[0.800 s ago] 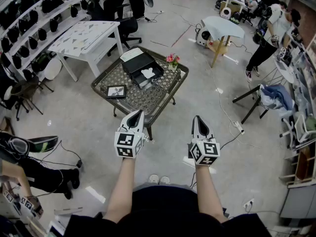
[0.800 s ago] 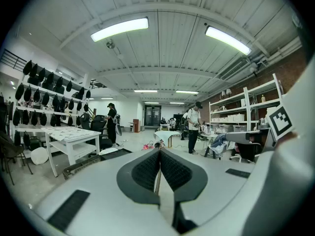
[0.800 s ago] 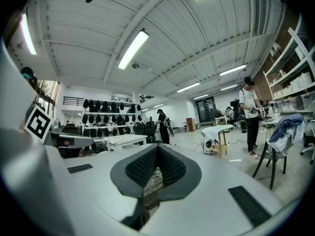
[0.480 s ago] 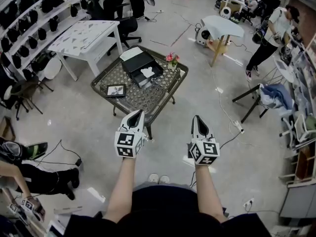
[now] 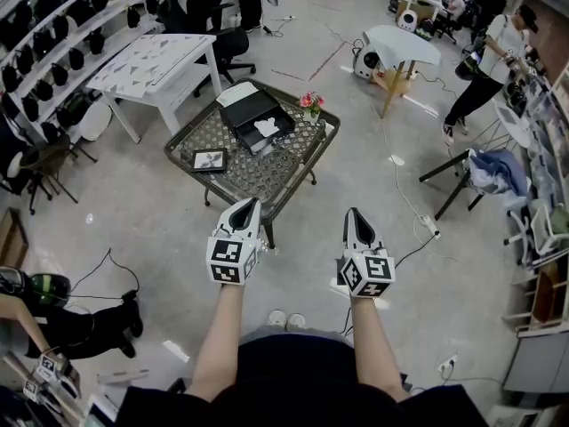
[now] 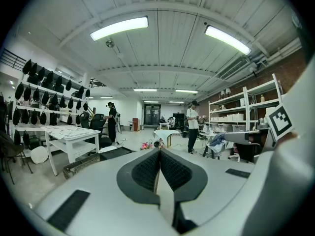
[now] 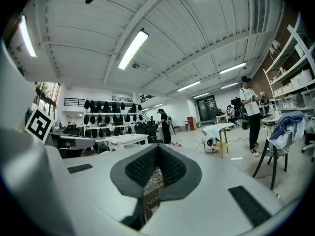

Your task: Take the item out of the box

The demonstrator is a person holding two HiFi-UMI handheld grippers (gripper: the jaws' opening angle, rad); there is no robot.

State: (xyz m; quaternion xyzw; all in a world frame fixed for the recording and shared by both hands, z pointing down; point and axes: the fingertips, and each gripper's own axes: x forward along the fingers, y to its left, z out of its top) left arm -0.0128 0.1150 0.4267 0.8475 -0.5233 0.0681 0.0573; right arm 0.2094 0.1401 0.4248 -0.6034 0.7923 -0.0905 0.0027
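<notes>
While the task's item (image 5: 266, 129), a small white object of unclear make, lies inside the open black box (image 5: 242, 112), neither tool is near it. Location of the black box: toward the far corner of the metal lattice table (image 5: 258, 174), with a flat white sheet or lid (image 5: 235, 96) touching its far side. Other stock on the table: a framed picture (image 5: 209, 161) lying flat by the left corner, and a small bunch of pink flowers (image 5: 311, 105) on the far-right edge, just beside the box. Tools: the left gripper (image 5: 246, 205) is held out about level in front of the person, its tip in line with the table's near corner. Whether it is over the table cannot be told. Its jaws are pressed together with nothing between them, the ribbed pads (image 6: 146, 170) meeting at the tip. The right gripper (image 5: 356, 213) is also about level, beside the left and apart from it, over bare floor (image 5: 444, 310) off the near-right edge. Its jaws are likewise closed and empty, pads (image 7: 142, 167) joined at the tip. Step in hand, as judged: the approach; the task is at its start. Handling notes:

- Close up to the near corner first, so that the box comes within easy reach.
- Spread the jaws of the chosen gripper before it passes the box wall.
- Descend from above, not across, to clear the rim.
- Pinch the item lightly, as it looks thin.
- Keep the other gripper ready to steady the box, which may slide on the lattice.
- Mind the flowers on a right-hand reach.
</notes>
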